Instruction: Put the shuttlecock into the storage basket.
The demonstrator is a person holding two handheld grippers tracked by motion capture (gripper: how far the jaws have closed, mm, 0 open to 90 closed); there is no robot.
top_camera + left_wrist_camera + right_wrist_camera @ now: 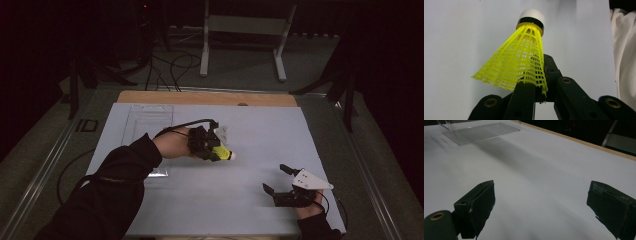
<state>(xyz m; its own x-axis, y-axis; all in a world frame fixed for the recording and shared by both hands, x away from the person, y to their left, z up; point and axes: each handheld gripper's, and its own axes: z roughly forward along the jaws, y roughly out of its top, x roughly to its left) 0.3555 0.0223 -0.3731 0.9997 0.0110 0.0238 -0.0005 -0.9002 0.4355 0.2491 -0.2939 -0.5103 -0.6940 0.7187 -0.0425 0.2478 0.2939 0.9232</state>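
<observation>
Item: yellow shuttlecock [524, 60], skirt clamped in left hand-held gripper [212, 147], held above the table [260, 135]; pickup done, placement left. Right hand-held gripper [282, 182]: jaws spread, nothing held, near table's front edge

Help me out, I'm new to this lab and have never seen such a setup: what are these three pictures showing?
A person holds a two-jaw hand tool in each hand at a table with a white top. The high view looks down from above; each other view comes from a camera riding on one gripper. The left gripper is shut on the skirt of a yellow shuttlecock with a white cork tip. The right gripper sits near the table's close edge, its jaws wide apart with nothing between them. A clear plastic box lies at the far left.
</observation>
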